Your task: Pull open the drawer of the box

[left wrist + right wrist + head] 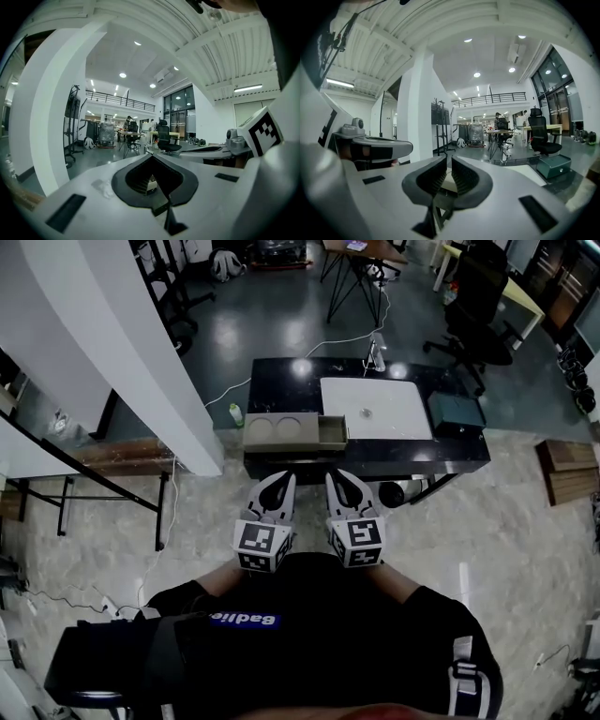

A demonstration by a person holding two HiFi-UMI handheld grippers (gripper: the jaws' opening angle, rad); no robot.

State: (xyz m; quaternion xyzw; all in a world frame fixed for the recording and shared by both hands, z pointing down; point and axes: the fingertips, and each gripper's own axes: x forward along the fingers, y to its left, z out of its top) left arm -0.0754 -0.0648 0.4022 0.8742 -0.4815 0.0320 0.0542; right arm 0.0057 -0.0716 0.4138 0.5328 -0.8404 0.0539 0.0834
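Note:
A beige box (281, 430) with two round recesses on top sits at the left end of the black table (459, 451). Its drawer (332, 431) sticks out a little to the right, with a darker inside showing. Both grippers hang close to my body, short of the table's near edge and touching nothing. The left gripper (285, 478) (152, 158) is shut, its tips meeting with nothing between them. My right gripper (336, 475) (446, 165) is shut too, with only a thin slit between its pads; a sliver of the beige box (449, 180) shows through that slit.
A white board (375, 409) covers the table's middle, and a dark green case (457, 413) sits at its right end. A small bottle (236, 414) stands left of the box. A white column (141, 343) rises at the left. An office chair (478, 320) is behind the table.

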